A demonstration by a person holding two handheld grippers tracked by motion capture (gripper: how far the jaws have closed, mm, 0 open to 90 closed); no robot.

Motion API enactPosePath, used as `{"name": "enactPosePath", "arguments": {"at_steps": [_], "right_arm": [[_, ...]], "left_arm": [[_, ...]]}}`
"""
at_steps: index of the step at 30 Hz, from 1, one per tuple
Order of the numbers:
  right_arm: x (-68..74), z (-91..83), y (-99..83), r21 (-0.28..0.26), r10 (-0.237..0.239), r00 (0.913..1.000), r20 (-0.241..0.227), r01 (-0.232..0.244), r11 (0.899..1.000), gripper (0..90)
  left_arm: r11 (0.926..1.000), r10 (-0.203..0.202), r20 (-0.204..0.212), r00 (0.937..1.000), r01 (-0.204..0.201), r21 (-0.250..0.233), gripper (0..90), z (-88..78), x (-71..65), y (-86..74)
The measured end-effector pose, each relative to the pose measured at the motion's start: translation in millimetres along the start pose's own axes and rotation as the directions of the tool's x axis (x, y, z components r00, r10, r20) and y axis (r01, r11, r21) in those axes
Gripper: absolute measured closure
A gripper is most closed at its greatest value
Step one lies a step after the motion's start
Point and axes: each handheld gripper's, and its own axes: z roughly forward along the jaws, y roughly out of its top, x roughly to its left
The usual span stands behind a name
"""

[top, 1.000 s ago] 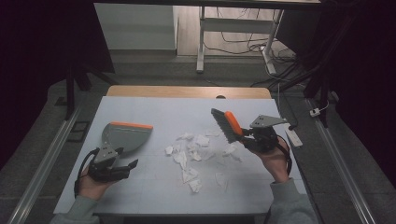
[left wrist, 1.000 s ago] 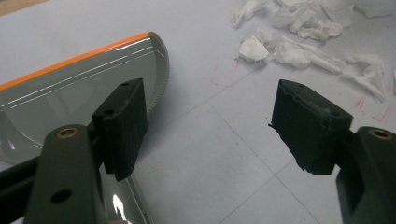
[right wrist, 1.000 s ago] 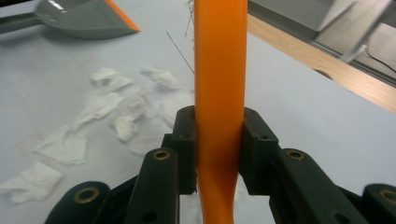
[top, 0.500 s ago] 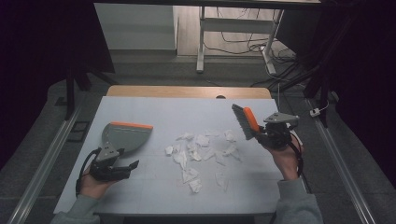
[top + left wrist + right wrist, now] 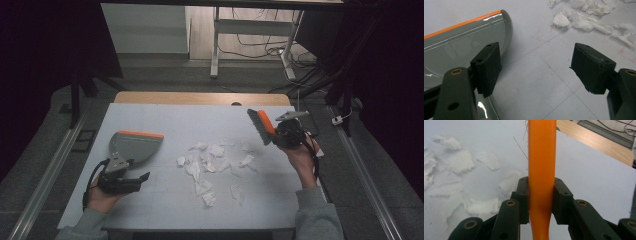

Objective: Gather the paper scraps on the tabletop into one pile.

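Holding the brush clamped in our right gripper, left gripper gaping empty beside the dustpan; paper scraps left of the brush remain unswept.

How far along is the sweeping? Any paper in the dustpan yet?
Early. Done: the right gripper is clamped on the brush, raised right of the scraps. In hand: the left gripper is open beside the dustpan, not gripping it. Left: all the paper scraps lie loose on the table; none in the dustpan.
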Motion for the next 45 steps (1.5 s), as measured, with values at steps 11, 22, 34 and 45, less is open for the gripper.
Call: {"name": "enactPosePath", "arguments": {"at_steps": [11,22,34,45], "right_arm": [[-3.1,28.9,13.5,0.089,-0.054,0.9981,0.029,0.051,0.995,70.0],[10.8,54.7,9.3,0.132,-0.103,0.9945,0.019,0.099,0.986,70.0],[36.8,62.7,12.6,0.111,-0.15,0.9823,-0.112,0.163,0.98,70.2],[50.5,41.3,18.5,0.015,-0.123,0.9626,-0.242,0.13,0.991,70.1]], "left_arm": [[1.0,0.002,-0.003,1.0,-0.002,-0.002,25.0,0.8,0.0,-1.1],[1.0,0.006,-0.001,1.0,-0.006,-0.003,25.1,1.8,0.1,-1.4],[0.9999,0.015,0.001,0.9999,-0.015,0.001,25.6,2.4,-1.2,-1.4],[0.9999,0.009,0.006,0.9999,-0.009,0.006,25.7,2.5,0.8,-2.6]]}}
